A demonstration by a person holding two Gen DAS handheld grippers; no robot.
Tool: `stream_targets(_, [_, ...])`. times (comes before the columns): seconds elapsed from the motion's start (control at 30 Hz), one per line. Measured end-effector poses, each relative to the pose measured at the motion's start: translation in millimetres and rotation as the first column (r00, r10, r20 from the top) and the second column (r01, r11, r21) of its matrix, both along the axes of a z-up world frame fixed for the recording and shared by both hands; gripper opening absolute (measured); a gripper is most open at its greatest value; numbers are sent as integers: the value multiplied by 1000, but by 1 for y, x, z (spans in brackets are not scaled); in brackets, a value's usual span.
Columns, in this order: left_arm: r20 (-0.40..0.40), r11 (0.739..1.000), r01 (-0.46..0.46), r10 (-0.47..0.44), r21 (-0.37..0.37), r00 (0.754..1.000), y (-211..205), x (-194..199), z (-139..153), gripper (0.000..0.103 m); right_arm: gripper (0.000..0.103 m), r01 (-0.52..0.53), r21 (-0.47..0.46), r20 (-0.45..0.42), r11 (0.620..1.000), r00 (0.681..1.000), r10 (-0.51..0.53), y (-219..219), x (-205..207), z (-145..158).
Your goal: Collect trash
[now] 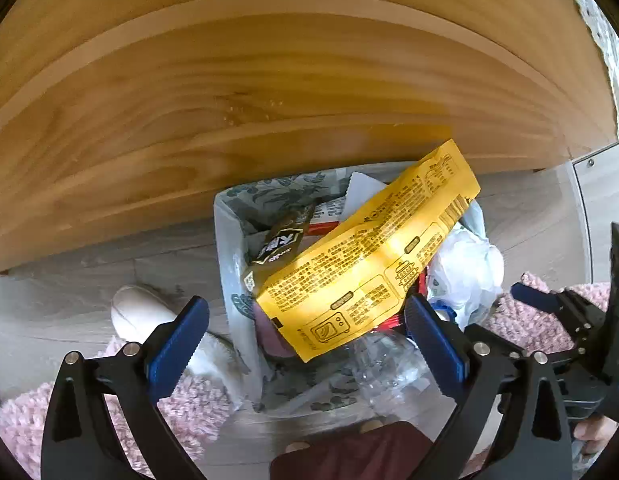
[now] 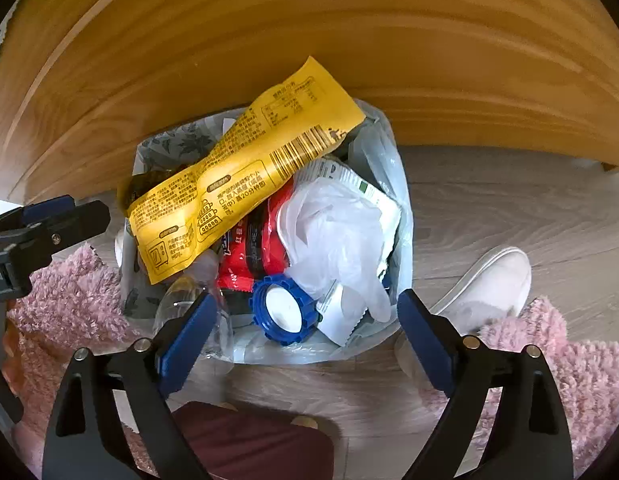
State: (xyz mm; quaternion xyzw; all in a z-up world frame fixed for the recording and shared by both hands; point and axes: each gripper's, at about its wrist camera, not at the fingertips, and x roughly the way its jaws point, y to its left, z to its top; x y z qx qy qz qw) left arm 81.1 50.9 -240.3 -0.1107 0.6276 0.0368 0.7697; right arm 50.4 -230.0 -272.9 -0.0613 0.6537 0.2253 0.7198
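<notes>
Right wrist: white shoe (image 2: 489,284), pink rug (image 2: 557,364), wooden panel (image 2: 309,20) around trash bag (image 2: 397,184).

The long wrapper (image 2: 237,184) is showing bright yellow with black print and a barcode. Beside it a red packet (image 2: 265,248) and a blue cap (image 2: 283,308) with a white centre are lying. The bag (image 2: 169,144) is looking pale grey, perhaps with a leaf pattern. The rug (image 2: 569,368) is pink, the floor (image 2: 509,208) grey wood-grain.
</notes>
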Motion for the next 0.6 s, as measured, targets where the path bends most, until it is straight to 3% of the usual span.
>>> stream_targets(0.3, [85, 1000, 2, -1, -7, 996, -3, -11, 30, 95, 95, -5, 27, 61, 1000, 998, 4, -3, -9, 25])
stream_targets(0.6, [246, 1000, -8, 8, -1, 969, -3, -41, 93, 95, 95, 0, 88, 165, 996, 986, -15, -22, -29, 91])
